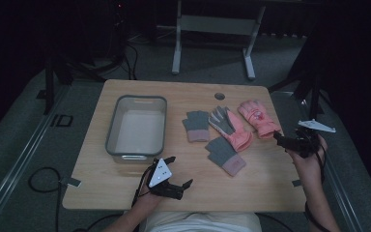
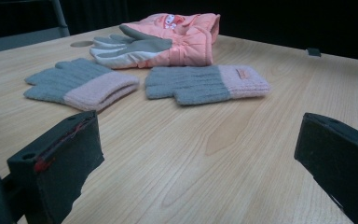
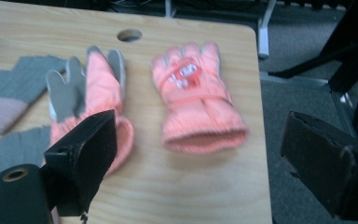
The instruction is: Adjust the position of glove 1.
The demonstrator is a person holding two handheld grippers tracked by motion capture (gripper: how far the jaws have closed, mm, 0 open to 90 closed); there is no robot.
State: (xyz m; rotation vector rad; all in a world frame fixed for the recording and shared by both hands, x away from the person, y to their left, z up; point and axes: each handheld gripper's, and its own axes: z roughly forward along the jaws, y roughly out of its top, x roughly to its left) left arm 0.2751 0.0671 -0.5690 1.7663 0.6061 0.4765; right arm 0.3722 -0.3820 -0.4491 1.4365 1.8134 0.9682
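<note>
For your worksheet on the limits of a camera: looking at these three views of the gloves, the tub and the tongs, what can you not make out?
- Print on the right pink glove: blurred in the right gripper view, too small in the high view.
- Label on the near grey glove: too small to read, left gripper view.
- Far grey glove: cut off by the left edge, right gripper view.
- Tub front wall: hidden by its own rim, high view.

Bare wood before grey gloves

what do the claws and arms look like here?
Left claw: black body and jaws, pale three-cornered plate with dark dots, black cable trailing. A jaw carries red marks. Right claw: black, same pale plate. Forearms bare; a dark band sits on the right one.
</note>
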